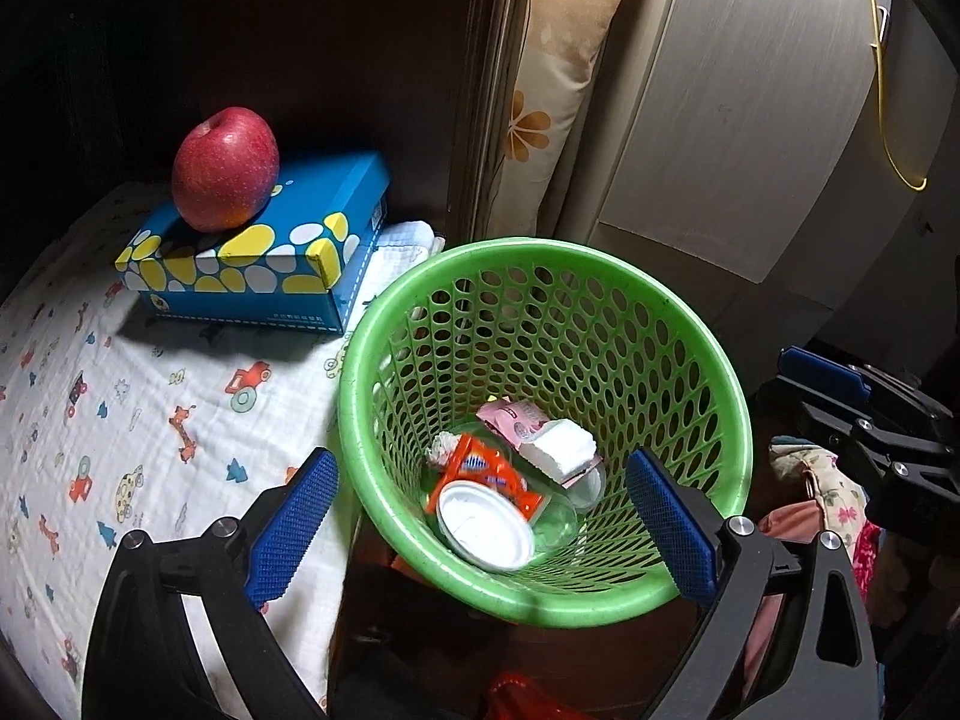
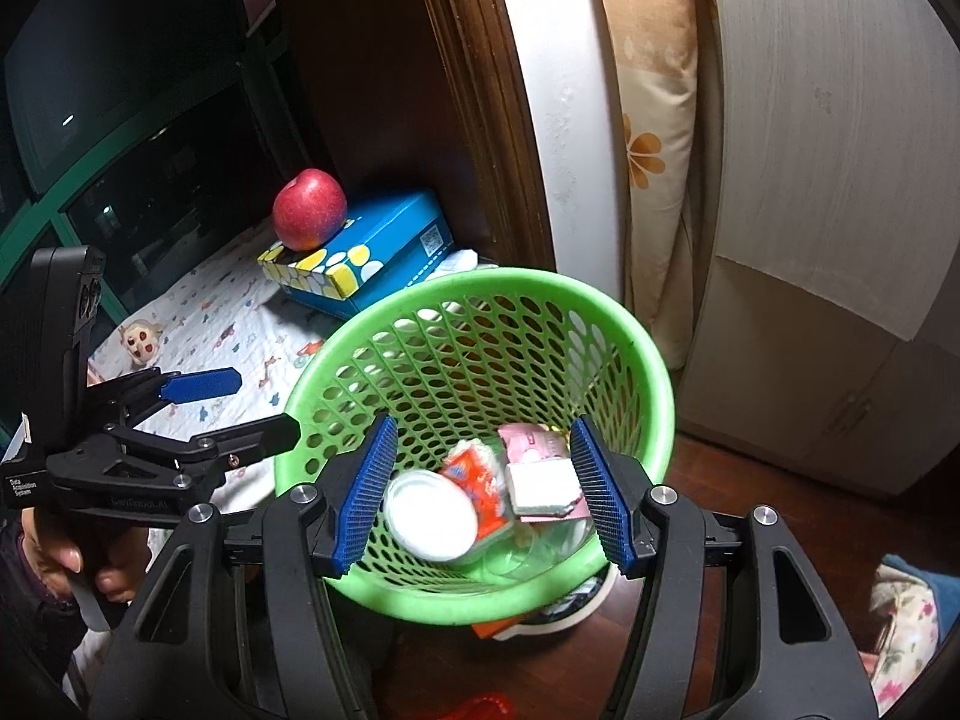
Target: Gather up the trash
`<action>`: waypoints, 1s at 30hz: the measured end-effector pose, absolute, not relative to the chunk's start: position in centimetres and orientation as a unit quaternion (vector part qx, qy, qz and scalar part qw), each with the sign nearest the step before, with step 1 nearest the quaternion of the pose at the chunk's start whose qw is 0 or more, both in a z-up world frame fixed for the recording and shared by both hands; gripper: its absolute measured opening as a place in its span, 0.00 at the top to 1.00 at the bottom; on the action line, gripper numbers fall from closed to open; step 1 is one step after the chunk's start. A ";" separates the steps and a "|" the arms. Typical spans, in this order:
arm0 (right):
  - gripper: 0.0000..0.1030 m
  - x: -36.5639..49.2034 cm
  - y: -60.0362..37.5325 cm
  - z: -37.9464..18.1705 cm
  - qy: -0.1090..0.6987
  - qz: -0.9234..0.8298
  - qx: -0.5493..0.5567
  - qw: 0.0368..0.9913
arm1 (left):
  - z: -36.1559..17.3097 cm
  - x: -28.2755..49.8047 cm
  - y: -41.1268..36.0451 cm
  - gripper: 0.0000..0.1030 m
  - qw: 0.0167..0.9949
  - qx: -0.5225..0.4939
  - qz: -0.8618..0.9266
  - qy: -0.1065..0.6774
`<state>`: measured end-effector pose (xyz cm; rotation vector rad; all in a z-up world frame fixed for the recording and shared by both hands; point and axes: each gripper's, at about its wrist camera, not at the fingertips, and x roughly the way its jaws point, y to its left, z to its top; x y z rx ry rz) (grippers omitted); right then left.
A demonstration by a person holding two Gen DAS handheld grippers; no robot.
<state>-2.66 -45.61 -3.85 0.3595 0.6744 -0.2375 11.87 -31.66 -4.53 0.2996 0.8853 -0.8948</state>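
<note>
Fingers (image 2: 366,492) partly hide trash in the green basket (image 2: 624,324).

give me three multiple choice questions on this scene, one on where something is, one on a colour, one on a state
1. Where is the apple?
A. in the basket
B. on the blue box
C. on the floor

2. What colour is the basket?
A. green
B. red
C. white

3. How is the left gripper?
A. shut on a wrapper
B. shut on the basket's rim
C. open and empty

Answers:
1. B, the apple rests on top of the blue box, which stands on the patterned cloth.
2. A, its perforated wall and rim are bright green.
3. C, its jaws stand wide apart with nothing between the pads; the trash lies in the basket's bottom.
</note>
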 end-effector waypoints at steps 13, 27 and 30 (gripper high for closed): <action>0.19 -2.1 -39.4 -2.2 0.305 -0.083 0.144 0.938 | -0.8 12.3 -23.5 0.09 0.850 0.123 -0.347 0.375; 0.09 -0.8 -33.7 -1.2 0.310 -0.054 0.134 0.940 | 0.5 12.2 -13.3 0.08 0.894 0.072 -0.248 0.365; 0.08 -0.4 -32.7 -1.1 0.310 -0.050 0.134 0.940 | 0.6 11.8 -11.5 0.08 0.903 0.065 -0.228 0.359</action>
